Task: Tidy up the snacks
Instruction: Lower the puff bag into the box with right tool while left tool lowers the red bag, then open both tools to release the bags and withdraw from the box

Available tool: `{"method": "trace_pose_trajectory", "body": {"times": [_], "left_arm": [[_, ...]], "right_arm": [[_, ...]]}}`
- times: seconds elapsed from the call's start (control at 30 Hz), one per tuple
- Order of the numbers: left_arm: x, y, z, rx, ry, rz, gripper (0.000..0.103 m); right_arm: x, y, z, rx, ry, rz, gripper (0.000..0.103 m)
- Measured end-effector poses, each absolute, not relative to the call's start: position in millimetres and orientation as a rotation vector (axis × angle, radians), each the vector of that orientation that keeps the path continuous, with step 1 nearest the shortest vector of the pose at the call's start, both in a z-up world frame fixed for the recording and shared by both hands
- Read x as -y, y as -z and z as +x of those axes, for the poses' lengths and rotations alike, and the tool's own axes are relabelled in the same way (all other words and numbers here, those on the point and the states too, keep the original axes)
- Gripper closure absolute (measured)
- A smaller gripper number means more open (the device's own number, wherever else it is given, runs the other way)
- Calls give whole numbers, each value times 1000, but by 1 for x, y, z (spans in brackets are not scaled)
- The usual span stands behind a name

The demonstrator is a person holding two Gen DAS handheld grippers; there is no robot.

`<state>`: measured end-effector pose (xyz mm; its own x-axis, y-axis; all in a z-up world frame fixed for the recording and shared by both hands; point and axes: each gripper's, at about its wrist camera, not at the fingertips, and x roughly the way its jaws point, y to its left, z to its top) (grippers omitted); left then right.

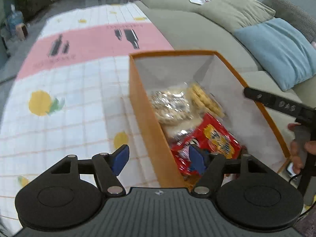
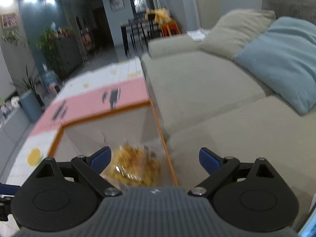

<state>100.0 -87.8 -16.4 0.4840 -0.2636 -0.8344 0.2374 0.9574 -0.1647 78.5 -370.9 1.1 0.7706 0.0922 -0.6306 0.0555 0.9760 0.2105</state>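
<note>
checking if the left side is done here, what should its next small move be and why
Probably lift the left gripper up and back, away from the box. Its fingers are open with nothing between them, straddling the box wall, and the red pack already lies inside with the cookies.

Print on red snack packet (image 1: 215,140) and pink tablecloth band (image 1: 92,43), blurred, unreadable
</note>
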Motion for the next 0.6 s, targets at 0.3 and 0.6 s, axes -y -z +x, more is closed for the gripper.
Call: {"method": "trace_pose_trajectory", "body": {"times": [0.3,0.6], "left_arm": [[95,38,102,-1071,356,-39,35],[83,43,96,-1055,373,-73,65]], "right_arm": [[370,31,92,-895,-37,241,48],[356,34,93,-903,10,105,71]]}}
